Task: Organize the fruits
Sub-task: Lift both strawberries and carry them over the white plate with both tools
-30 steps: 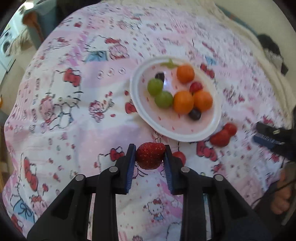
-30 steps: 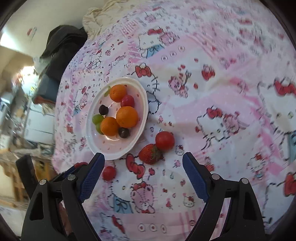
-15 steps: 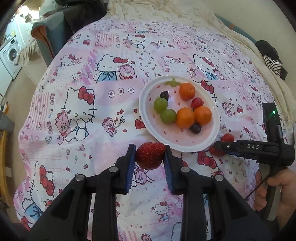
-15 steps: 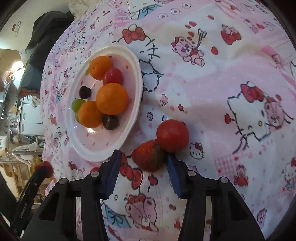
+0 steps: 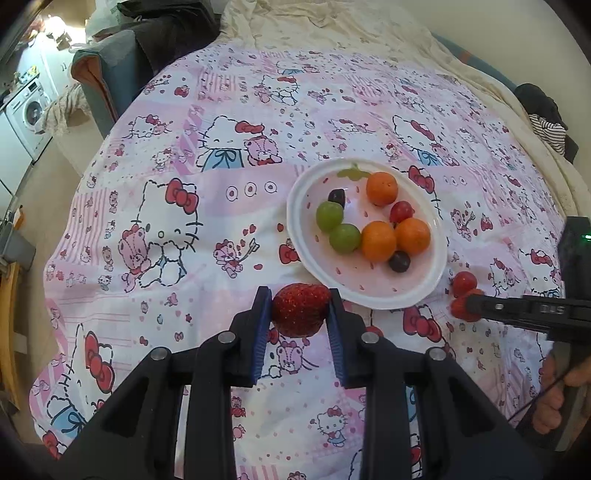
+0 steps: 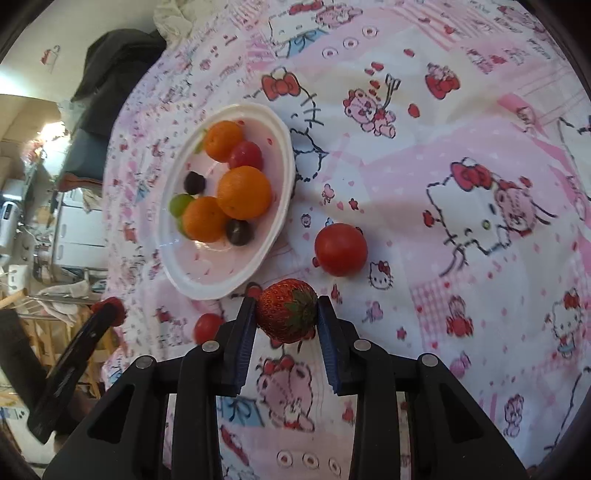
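A white plate (image 5: 295, 210) holds oranges, green grapes, dark grapes and a red cherry tomato; it also shows in the right wrist view (image 6: 280, 206). My left gripper (image 5: 300, 315) is shut on a strawberry (image 5: 301, 309), held above the cloth near the plate's front rim. My right gripper (image 6: 286, 312) is shut on a second strawberry (image 6: 287, 309) just right of the plate. A red tomato (image 6: 340, 249) lies on the cloth beside it. A small cherry tomato (image 6: 207, 326) lies in front of the plate.
A pink cartoon-print cloth (image 5: 177, 221) covers the bed. A cream blanket (image 5: 332, 29) and dark clothes (image 5: 546, 110) lie at the far edge. A blue-grey chair (image 5: 110, 81) and a washing machine (image 5: 26, 110) stand to the left.
My right gripper moved down to the loose strawberry and shut on it. My left gripper lifted and drew back with its strawberry.
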A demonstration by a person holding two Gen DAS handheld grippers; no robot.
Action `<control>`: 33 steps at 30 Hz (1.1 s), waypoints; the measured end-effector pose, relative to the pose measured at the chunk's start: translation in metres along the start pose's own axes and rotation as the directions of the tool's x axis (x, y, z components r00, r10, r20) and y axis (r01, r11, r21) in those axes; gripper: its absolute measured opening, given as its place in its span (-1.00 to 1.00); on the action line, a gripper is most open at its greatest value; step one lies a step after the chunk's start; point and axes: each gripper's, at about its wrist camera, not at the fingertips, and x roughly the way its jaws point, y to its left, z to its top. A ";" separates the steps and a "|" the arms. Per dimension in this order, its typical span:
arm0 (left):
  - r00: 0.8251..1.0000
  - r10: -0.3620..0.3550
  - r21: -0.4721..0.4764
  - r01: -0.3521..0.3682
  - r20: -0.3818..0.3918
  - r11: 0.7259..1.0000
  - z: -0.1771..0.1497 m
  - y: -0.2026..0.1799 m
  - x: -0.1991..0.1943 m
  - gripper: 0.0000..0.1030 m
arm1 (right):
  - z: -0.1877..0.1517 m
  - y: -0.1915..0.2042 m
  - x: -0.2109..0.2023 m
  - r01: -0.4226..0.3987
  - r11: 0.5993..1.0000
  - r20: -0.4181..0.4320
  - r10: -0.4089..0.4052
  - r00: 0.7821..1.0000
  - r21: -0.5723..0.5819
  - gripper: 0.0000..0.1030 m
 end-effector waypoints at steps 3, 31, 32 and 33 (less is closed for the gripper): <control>1.000 0.011 -0.005 -0.011 0.026 1.000 -0.001 0.004 -0.004 -0.51 | -0.004 0.000 -0.012 -0.017 1.000 0.024 0.017 1.000 -0.010 -0.34; 0.992 -0.010 -0.019 0.013 0.125 1.000 0.058 0.013 -0.024 -0.51 | 0.041 0.062 -0.085 -0.115 0.973 0.301 0.173 0.938 -0.202 -0.34; 0.992 -0.009 -0.011 0.010 0.125 1.000 0.062 0.011 -0.021 -0.51 | 0.045 0.064 -0.083 -0.107 0.972 0.299 0.167 0.940 -0.207 -0.34; 0.992 -0.006 0.005 0.005 0.123 1.000 0.069 0.008 -0.016 -0.51 | 0.051 0.066 -0.079 -0.101 0.971 0.294 0.163 0.942 -0.215 -0.34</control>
